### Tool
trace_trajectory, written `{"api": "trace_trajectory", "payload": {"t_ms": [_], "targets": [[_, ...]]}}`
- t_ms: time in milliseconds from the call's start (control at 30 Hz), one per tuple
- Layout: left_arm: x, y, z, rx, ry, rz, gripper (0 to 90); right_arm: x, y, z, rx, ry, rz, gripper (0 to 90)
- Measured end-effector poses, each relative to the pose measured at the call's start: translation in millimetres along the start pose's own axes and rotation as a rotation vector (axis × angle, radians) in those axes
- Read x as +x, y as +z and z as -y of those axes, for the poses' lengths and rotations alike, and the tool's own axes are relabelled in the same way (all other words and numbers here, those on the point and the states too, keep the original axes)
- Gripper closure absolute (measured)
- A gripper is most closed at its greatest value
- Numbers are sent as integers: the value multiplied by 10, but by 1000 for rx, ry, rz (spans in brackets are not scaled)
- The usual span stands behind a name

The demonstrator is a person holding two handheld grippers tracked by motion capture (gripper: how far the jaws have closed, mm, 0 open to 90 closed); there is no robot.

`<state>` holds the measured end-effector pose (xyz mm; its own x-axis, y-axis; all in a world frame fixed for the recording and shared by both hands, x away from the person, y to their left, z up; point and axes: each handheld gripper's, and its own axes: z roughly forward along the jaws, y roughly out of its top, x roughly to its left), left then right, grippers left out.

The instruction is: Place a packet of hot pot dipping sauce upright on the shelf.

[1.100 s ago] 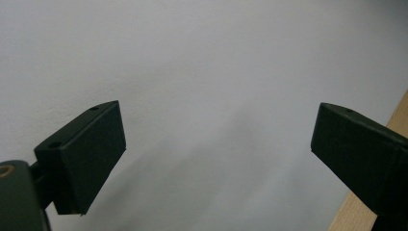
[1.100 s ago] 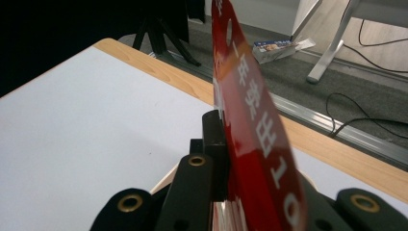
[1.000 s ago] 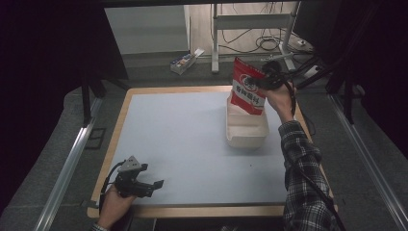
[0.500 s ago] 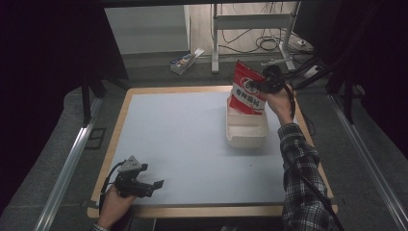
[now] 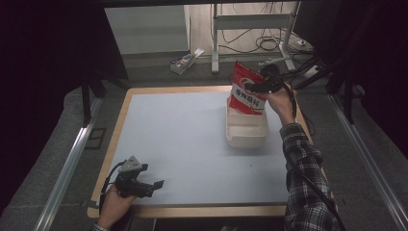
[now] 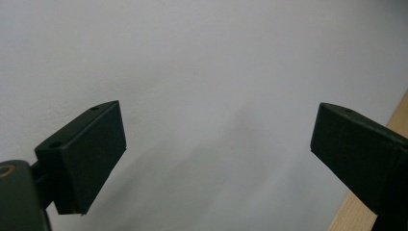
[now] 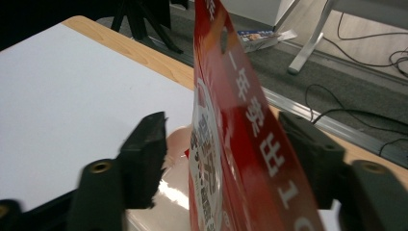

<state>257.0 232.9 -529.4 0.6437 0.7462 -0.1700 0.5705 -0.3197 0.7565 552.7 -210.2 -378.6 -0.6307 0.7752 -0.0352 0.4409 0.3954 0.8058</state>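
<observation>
Toward the upper right of the high view, a red foil snack bag with white lettering (image 5: 246,91) stands upright in the far end of a shallow cream plastic tray (image 5: 246,132), which sits on the pale blue-grey table mat (image 5: 183,144) right of centre. The bag leans a little toward the top of the frame, and its upper edge rises well above the tray's rim.

The right gripper (image 5: 253,87) is level with the bag's upper half, held by a hand whose plaid sleeve (image 5: 303,168) runs up from the lower right corner. Its jaws have just been opening. In the right gripper view the bag (image 7: 240,144) stands edge-on between the two black jaws with a gap on each side, wider on the left than on the right, so the pads no longer press it and the bag stands on its own in the tray (image 7: 168,202).

At the lower left of the high view, the left gripper (image 5: 153,186) rests low over the mat near the table's wooden edge (image 5: 192,211), held by the other hand. In the left gripper view its jaws stand wide apart with bare mat (image 6: 211,86) between them, gripping nothing.
</observation>
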Motion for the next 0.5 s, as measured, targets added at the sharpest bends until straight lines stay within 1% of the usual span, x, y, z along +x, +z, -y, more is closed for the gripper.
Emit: {"api": "trace_trajectory", "payload": {"t_ms": [67, 100, 167, 267, 433, 500], "targets": [[2, 0, 0, -1, -2, 1, 51, 6, -4, -2, 0, -2, -5, 248], [2, 0, 0, -1, -2, 1, 50, 6, -4, -2, 0, -2, -5, 248], [2, 0, 0, -1, -2, 1, 51, 15, -17, -6, -7, -10, -12, 218], [-2, 1, 0, -2, -2, 2, 51, 13, -48, -14, -12, 0, -28, 165], [2, -2, 2, -5, -5, 6, 51, 12, -83, 0, -19, 7, -35, 140], [3, -3, 1, -5, 0, 6, 51, 11, -109, 22, -18, 6, -38, 130]]}}
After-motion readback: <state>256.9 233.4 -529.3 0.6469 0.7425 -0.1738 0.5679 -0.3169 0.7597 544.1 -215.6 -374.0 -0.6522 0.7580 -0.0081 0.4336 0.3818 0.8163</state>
